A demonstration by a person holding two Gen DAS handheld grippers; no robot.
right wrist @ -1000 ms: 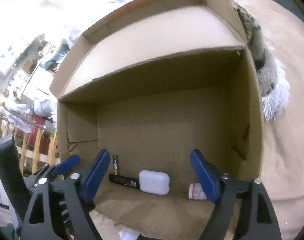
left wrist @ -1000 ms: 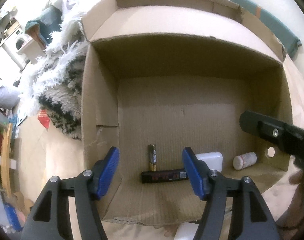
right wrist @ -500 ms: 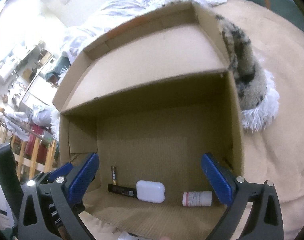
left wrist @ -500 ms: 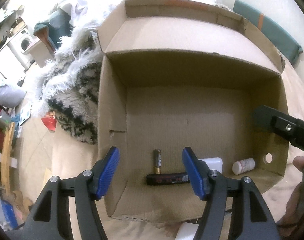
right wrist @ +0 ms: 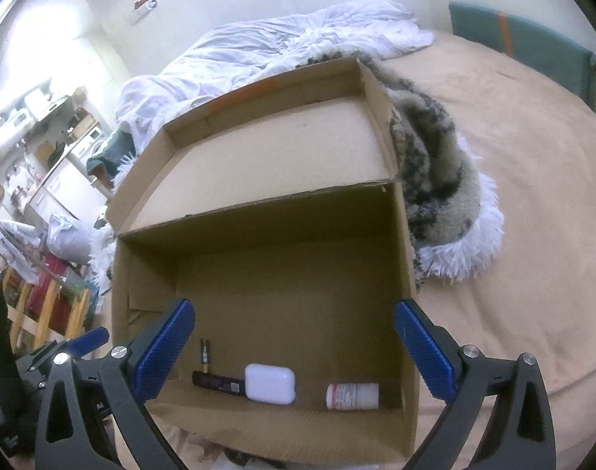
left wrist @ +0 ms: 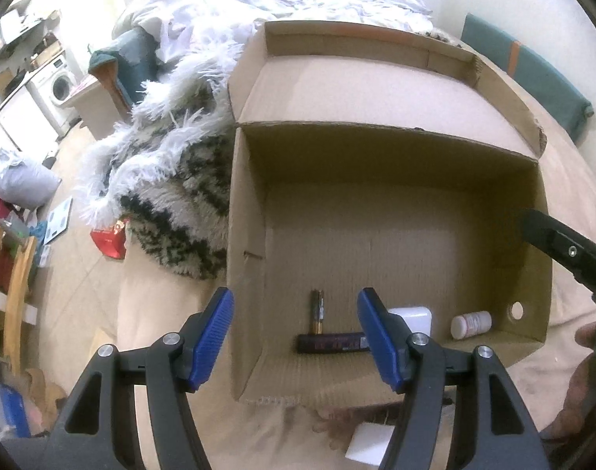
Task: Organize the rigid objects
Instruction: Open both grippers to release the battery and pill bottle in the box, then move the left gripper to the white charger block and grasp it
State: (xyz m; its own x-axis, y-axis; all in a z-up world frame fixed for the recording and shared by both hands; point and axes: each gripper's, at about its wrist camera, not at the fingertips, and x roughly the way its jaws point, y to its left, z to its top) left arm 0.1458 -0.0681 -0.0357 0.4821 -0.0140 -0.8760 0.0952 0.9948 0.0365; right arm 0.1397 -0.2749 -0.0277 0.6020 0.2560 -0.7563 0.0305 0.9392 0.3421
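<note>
Surface: bed (right wrist: 533, 180) with tan sheet, white duvet (right wrist: 282, 43), shaggy rug (left wrist: 168, 180).
Room: washing machine (left wrist: 61, 84) far left.
Box (left wrist: 243, 235): beyond both jaws; holds battery (left wrist: 317, 310), black stick (right wrist: 217, 382), white case (right wrist: 270, 384), pill bottle (right wrist: 353, 395).
Labels: unreadable.
Left gripper (left wrist: 294, 340): jaws apart, empty.
Right gripper (right wrist: 294, 352): jaws just widened, spread wide, empty.

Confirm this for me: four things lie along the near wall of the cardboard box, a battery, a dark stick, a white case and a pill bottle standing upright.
Not quite. The pill bottle lies on its side, not upright, as the right wrist view shows. The rest holds: the battery, the dark stick and the white case lie with it along the near wall of the cardboard box.
</note>
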